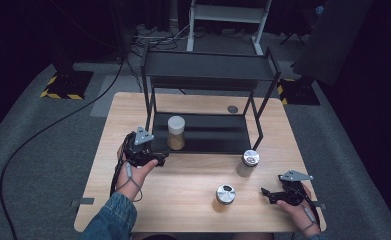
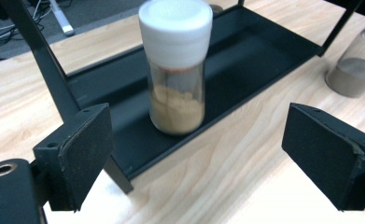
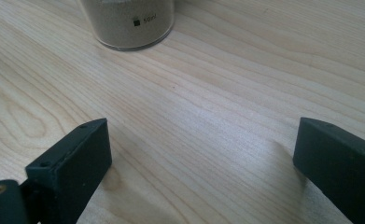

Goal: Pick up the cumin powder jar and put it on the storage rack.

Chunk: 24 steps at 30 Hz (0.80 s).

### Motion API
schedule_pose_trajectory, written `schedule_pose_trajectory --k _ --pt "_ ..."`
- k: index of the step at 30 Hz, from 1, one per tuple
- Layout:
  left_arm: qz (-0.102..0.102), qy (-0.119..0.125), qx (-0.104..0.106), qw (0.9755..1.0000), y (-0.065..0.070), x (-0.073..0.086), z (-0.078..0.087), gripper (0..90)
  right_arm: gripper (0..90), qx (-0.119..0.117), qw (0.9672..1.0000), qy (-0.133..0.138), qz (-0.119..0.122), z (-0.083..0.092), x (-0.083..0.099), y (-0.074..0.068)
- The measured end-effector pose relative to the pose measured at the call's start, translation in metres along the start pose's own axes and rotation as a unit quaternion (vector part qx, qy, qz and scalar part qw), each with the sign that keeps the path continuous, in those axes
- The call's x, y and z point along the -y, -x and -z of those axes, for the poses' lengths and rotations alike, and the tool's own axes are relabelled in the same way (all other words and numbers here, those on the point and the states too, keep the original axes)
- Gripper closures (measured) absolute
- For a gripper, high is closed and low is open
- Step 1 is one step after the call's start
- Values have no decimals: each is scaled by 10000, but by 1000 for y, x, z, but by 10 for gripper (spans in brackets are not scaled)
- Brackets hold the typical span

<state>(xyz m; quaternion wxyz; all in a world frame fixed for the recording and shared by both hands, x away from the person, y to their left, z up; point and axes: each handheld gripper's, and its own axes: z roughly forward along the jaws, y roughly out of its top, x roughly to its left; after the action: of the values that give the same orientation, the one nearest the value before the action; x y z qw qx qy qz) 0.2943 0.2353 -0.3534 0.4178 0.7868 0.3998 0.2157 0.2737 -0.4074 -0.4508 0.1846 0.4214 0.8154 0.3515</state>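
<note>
Left gripper (image 2: 196, 158) spread, nothing between its jaws; white-capped glass jar of tan powder (image 2: 176, 70) stands on the black metal rack's lower shelf (image 2: 264, 56). I'd grip below the cap, squarely.

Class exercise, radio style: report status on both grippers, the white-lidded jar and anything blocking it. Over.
Left gripper open, facing white-lidded jar on rack's bottom shelf. Right gripper open over bare table. Nothing between left gripper and jar. Over.
</note>
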Motion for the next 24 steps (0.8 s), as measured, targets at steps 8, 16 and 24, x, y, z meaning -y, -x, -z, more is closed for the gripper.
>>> schedule_pose_trajectory --k 8,16,24 --pt "-52 36 -36 10000 2 27 13 89 39 0 10000 1 1 0 0 0" --pt "-54 -64 -132 9999 5 50 16 89 39 0 10000 1 1 0 0 0" --pt "-43 -242 -159 9996 8 70 12 89 39 1 10000 2 0 0 0 0"
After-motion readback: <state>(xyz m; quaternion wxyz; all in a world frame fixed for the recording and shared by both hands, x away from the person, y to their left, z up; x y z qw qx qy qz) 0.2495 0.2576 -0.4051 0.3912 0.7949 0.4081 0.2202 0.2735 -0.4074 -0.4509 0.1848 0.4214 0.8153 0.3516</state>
